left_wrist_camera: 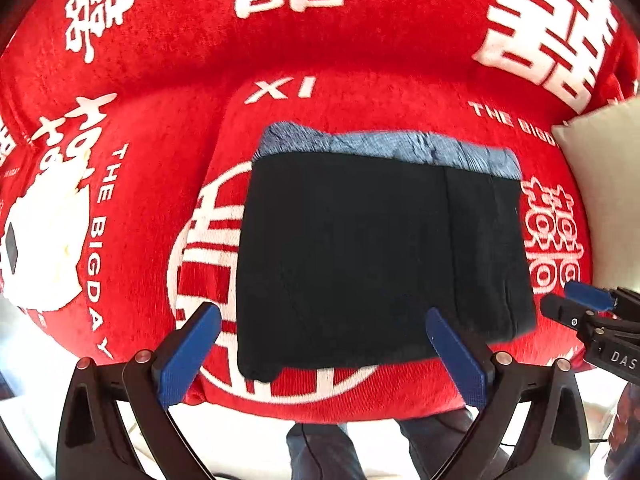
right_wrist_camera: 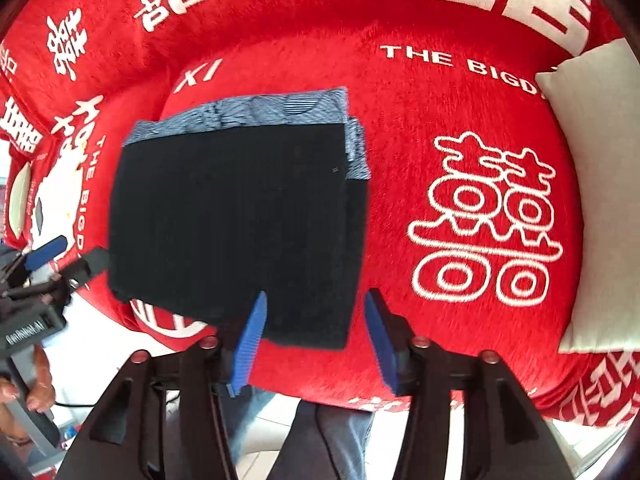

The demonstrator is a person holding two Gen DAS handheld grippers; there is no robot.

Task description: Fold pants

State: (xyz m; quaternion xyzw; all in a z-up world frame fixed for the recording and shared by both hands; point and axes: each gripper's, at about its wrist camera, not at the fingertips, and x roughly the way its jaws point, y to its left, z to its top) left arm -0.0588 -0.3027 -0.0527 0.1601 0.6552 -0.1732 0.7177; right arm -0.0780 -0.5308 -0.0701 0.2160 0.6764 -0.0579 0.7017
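The black pants lie folded into a flat rectangle on the red cushion, with a blue striped waistband showing along the far edge. They also show in the right wrist view. My left gripper is open and empty, just in front of the pants' near edge. My right gripper is open and empty over the pants' near right corner. It shows at the right edge of the left wrist view. The left gripper shows at the left of the right wrist view.
A red plush sofa cover with white lettering lies under the pants. A cream pillow sits at the right. A white plush figure is at the left. The person's legs stand below the cushion's front edge.
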